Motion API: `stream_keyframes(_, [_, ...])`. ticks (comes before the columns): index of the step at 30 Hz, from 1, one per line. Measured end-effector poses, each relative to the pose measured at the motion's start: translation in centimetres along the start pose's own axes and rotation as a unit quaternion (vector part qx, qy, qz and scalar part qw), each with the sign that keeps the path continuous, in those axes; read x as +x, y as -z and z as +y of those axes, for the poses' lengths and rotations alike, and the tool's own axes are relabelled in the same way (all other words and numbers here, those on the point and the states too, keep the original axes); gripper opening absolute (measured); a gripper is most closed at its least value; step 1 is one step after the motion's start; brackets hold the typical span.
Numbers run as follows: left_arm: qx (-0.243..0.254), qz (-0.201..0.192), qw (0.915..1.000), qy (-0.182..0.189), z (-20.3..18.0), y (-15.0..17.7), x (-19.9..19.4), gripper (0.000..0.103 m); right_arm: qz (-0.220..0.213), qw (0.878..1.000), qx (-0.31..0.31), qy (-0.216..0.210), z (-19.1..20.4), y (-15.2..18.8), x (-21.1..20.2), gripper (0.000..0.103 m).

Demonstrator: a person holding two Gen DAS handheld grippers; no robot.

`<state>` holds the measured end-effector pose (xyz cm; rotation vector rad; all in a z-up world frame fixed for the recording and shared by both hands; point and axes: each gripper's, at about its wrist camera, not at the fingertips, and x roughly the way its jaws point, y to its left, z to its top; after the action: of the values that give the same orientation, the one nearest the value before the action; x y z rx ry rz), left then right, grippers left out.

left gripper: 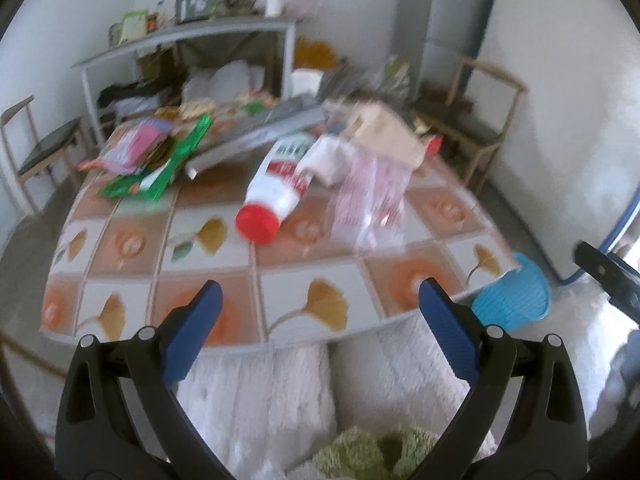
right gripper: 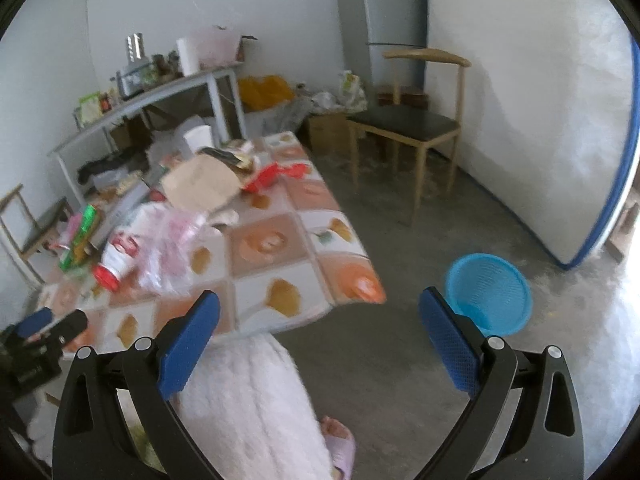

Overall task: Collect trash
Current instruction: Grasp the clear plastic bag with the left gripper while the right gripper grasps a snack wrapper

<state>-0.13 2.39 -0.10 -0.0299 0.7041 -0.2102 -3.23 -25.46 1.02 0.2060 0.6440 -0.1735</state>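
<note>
Trash lies across a low table with a leaf-pattern cloth point(left gripper: 208, 292) point(right gripper: 280, 276). A white bottle with a red cap point(left gripper: 276, 188) point(right gripper: 116, 260) lies on its side mid-table. Beside it are a clear red-printed plastic bag point(left gripper: 372, 200) point(right gripper: 172, 248), a brown paper bag point(left gripper: 388, 136) point(right gripper: 200, 188), green wrappers point(left gripper: 160, 172) point(right gripper: 80, 236), a pink packet point(left gripper: 132, 144) and red wrappers point(right gripper: 276, 176). A blue plastic basket point(left gripper: 516, 296) point(right gripper: 488, 292) stands on the floor at the table's right. My left gripper point(left gripper: 318, 316) hangs open over the table's near edge. My right gripper point(right gripper: 320, 320) is open above the floor, near the basket.
A grey shelf table point(left gripper: 188, 40) point(right gripper: 152, 96) with clutter stands behind. Wooden chairs point(right gripper: 416, 128) point(left gripper: 40, 148) flank the table, and a leaning mattress point(right gripper: 540, 120) is at the right. The person's fluffy white-clad legs point(right gripper: 248, 408) and a slippered foot point(right gripper: 340, 440) are below.
</note>
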Motion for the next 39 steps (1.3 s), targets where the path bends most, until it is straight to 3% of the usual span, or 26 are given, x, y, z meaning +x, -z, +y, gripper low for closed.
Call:
stream_keyframes(6, [0.048, -0.079, 0.9947, 0.044, -0.8, -1.2, 0.3, 0.094, 0.032, 0.995, 0.05, -0.083, 0.4, -2.1, 3.4, 0.097])
stream_keyframes(9, [0.075, -0.093, 0.9916, 0.051, -1.8, -2.5, 1.5, 0.094, 0.054, 0.989, 0.07, -0.117, 0.4, -2.8, 5.3, 0.097])
stream_keyframes(15, [0.142, -0.041, 0.9887, 0.027, -4.6, -4.1, 7.1, 0.085, 0.098, 0.972, 0.116, -0.18, 0.2, -3.7, 9.1, 0.097])
stream_keyframes(20, [0.191, -0.013, 0.9814, -0.019, -6.6, -4.3, 11.4, 0.082, 0.152, 0.942, 0.165, -0.248, 0.0, -4.4, 13.2, 0.097])
stream_keyframes(22, [0.211, 0.007, 0.9771, -0.03, -7.1, -4.1, 13.2, 0.07, 0.168, 0.929, 0.184, -0.274, 0.1, -4.9, 14.8, 0.097])
stream_keyframes(25, [0.207, 0.035, 0.9776, -0.02, -7.2, -4.0, 14.7, 0.058, 0.169, 0.922, 0.189, -0.292, 0.5, -6.2, 16.0, 0.097])
stream_keyframes(28, [0.201, 0.036, 0.9789, -0.013, -7.2, -3.9, 14.9, 0.049, 0.159, 0.924, 0.176, -0.299, 1.1, -8.0, 16.6, 0.097])
stream_keyframes(34, [0.188, 0.038, 0.9813, 0.011, -6.7, -3.6, 14.6, 0.037, 0.126, 0.946, 0.097, -0.284, 3.0, -12.3, 17.5, 0.091])
stream_keyframes(39, [0.183, 0.034, 0.9822, 0.026, -6.4, -3.2, 13.6, 0.024, 0.079, 0.973, -0.068, -0.206, 6.6, -14.7, 17.9, 0.081])
